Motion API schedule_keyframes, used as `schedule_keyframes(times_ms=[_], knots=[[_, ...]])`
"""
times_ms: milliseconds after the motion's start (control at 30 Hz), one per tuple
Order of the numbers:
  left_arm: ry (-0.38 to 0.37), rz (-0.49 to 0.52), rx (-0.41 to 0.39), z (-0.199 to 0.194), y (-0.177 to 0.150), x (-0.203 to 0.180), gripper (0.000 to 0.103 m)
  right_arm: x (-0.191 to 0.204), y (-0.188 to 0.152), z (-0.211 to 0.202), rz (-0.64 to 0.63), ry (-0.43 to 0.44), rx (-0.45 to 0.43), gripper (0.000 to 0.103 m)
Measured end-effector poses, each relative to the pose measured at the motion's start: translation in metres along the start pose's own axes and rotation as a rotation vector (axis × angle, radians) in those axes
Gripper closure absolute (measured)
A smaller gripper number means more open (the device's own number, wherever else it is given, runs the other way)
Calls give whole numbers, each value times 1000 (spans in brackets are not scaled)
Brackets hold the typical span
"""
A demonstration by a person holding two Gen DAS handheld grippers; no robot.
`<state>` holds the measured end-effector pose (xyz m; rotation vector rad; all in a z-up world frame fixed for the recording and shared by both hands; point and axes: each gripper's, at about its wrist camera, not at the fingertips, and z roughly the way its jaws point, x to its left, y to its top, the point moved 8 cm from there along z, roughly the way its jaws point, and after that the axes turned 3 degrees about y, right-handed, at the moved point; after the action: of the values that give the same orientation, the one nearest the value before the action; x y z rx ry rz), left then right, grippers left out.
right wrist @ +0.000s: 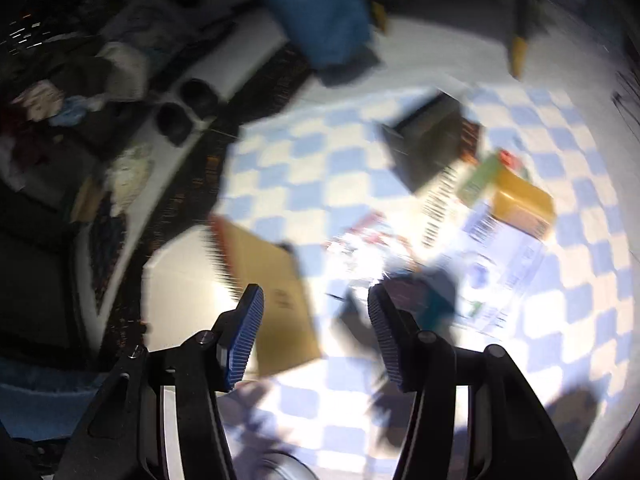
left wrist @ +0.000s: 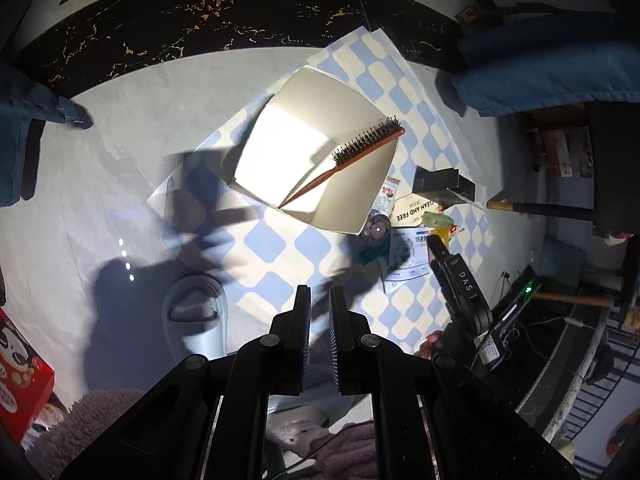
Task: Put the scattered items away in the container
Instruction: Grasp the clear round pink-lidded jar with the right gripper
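An open cardboard box (left wrist: 352,204) stands on a blue-and-cream checked cloth (left wrist: 280,248). An orange-red brush (left wrist: 352,160) lies across the box, head on its right rim. Scattered to the box's right are a black box (left wrist: 440,184), a white packet (left wrist: 412,256), a green packet (left wrist: 438,220) and a small jar (left wrist: 378,232). My left gripper (left wrist: 320,300) hangs above the cloth, fingers nearly together and empty. My right gripper (right wrist: 316,304) is open and empty above the box's wall (right wrist: 276,292) and the items. It also shows in the left wrist view (left wrist: 436,246). The right wrist view is blurred.
A pale slipper (left wrist: 196,312) lies left of the cloth on the grey floor. A red carton (left wrist: 20,376) is at the far left. Blue fabric (left wrist: 552,68) hangs at the upper right. A yellow box (right wrist: 520,204) and black box (right wrist: 428,148) lie ahead of the right gripper.
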<state>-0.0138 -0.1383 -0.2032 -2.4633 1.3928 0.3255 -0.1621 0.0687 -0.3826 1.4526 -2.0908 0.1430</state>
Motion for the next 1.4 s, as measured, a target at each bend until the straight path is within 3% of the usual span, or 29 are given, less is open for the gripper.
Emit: schedule_keyframes(times_ms=[100,200,367,700,767,900,1000,1100,1167,1300,1400], knots=[[3,29,14,4,-2,-12,97,-63,-5,17,132,-57,90,48],[21,68,28,9,-2,-24,97,-95,-17,36,207,-80,180,48],[38,118,64,23,-2,-40,97,-86,-32,71,199,-60,287,48],[41,114,114,44,3,-45,97,-69,-29,129,328,2,364,47],[44,103,113,45,5,-45,97,-69,-24,134,332,-23,352,39],[48,98,112,48,5,-46,97,-78,-13,143,257,-157,323,39],[61,103,120,50,1,-47,97,-81,-11,151,193,-184,337,38],[68,99,131,52,0,-46,97,-80,-9,146,136,-189,327,41],[69,95,130,52,1,-48,97,-82,-9,141,117,-194,336,53],[75,110,126,53,-2,-52,97,-94,-16,129,187,-155,383,64],[80,117,131,56,-8,-53,97,-99,-22,119,284,-87,418,60]])
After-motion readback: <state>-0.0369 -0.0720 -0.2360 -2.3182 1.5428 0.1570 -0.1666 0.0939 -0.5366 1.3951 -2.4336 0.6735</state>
